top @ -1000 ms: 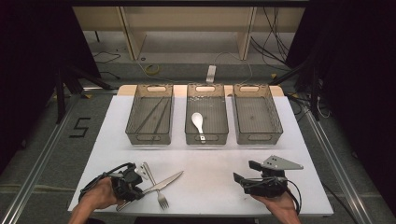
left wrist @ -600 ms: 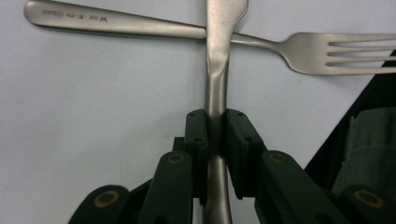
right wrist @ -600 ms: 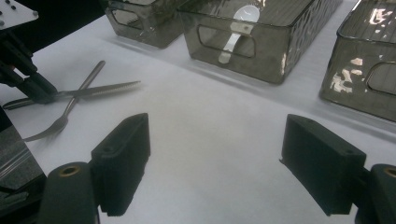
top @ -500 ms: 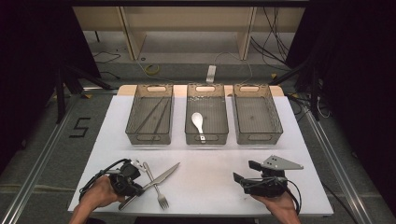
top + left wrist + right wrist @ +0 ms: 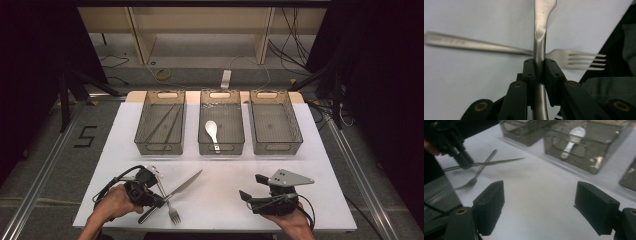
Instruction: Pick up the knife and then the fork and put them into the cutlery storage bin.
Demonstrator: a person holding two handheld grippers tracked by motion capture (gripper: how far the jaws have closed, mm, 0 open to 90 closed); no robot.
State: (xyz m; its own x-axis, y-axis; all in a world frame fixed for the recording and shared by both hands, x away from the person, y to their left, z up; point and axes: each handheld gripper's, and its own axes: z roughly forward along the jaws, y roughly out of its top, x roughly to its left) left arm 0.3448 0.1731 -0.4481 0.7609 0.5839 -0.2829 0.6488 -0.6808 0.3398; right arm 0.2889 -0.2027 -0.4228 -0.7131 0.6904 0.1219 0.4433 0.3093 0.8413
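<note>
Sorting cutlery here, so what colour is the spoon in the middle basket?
White. The spoon shows best in the high view.

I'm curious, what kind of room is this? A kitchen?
Probably a lab, not a kitchen: a white table with three sorting bins, cables on the floor, and handheld grippers handling a knife.

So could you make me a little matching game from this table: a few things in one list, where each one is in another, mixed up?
Things:
1. knife
2. fork
3. white spoon
4. right gripper

Places or states:
A. lying in the middle basket
B. clamped between the fingers of the left gripper
C. open above bare table, holding nothing
D. lying flat on the table under the knife

Pairs: 1-B, 2-D, 3-A, 4-C
</note>
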